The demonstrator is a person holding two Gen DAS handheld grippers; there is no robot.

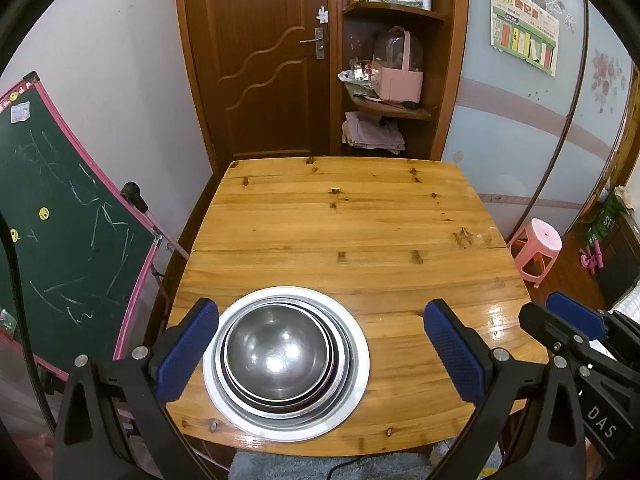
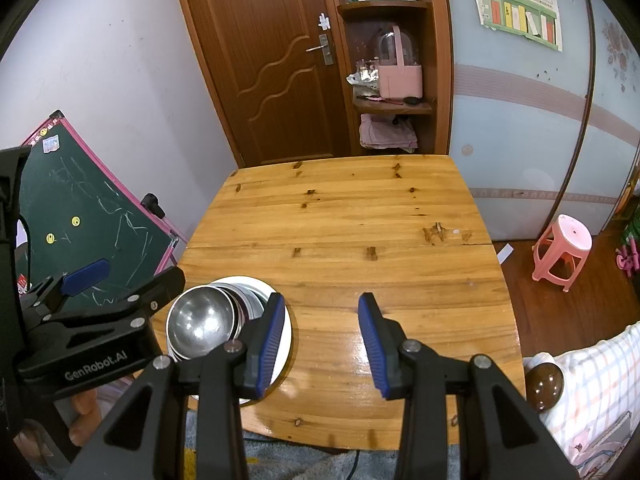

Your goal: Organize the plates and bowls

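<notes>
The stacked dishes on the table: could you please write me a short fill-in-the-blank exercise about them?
1. The steel bowl sits at the ____ of the stack.
2. The stack rests on a wooden ____.
3. The left claw has its jaws ____, one on each side of the stack.
4. The right claw holds ____.

Missing words: top; table; open; nothing

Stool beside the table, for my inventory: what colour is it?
Pink; the stool shows best in the right wrist view.

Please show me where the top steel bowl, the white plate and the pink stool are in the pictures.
top steel bowl (image 1: 277, 354): left wrist view, on its shiny inner bottom.
white plate (image 1: 358, 350): left wrist view, on the bare right rim.
pink stool (image 2: 570, 232): right wrist view, on its round seat.
</notes>
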